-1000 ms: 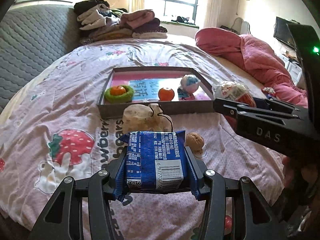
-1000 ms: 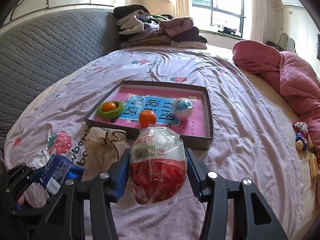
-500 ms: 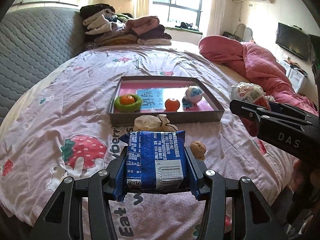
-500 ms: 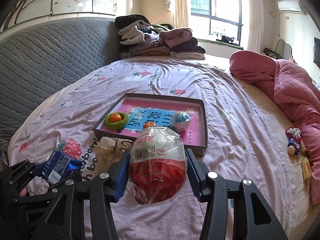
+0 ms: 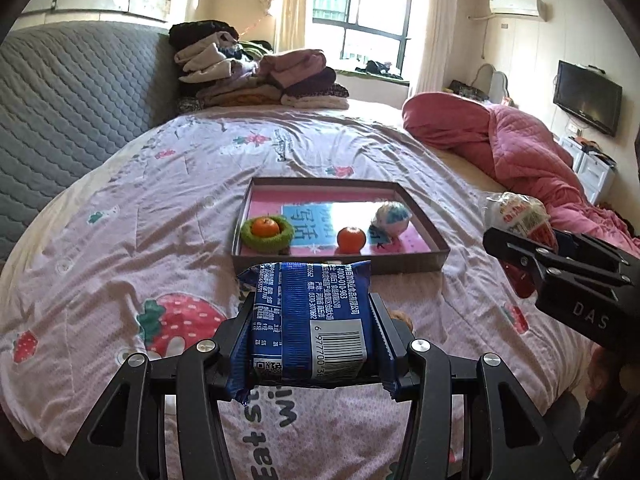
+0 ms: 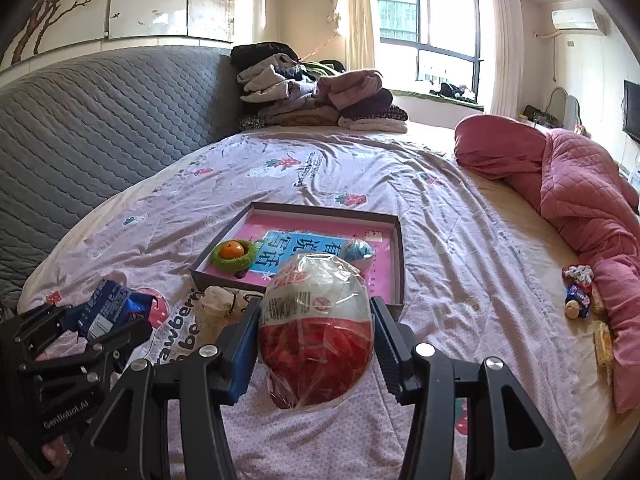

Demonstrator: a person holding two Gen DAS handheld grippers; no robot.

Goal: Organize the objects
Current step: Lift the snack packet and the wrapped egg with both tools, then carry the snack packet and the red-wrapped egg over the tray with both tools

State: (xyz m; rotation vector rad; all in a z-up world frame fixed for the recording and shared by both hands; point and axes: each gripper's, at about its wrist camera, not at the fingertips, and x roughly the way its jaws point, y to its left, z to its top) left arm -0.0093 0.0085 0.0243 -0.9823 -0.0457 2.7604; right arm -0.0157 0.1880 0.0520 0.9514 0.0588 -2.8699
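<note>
The left claw (image 5: 312,334) pinches a blue snack packet (image 5: 310,320), the right claw (image 6: 316,332) an egg-shaped red-and-white packet (image 6: 316,320), both held above the bed's strawberry-print quilt (image 5: 160,200). Ahead on the quilt lies a shallow box (image 5: 424,236) holding two oranges and a ball. Beyond it: folded clothes (image 6: 316,96), a grey quilted headboard (image 6: 100,120), a pink comforter (image 6: 580,184), a sunlit window (image 5: 360,24).

Both tools are made of matte black plastic. The left gripper (image 5: 312,332) has flat, cut-out linkage arms joined by round silver screws, and its jaws carry blue ridged pads. The right gripper (image 6: 316,332) has the same build. Seen from the side, its body shows grey letters "DAS"; the left one shows small white lettering.
</note>
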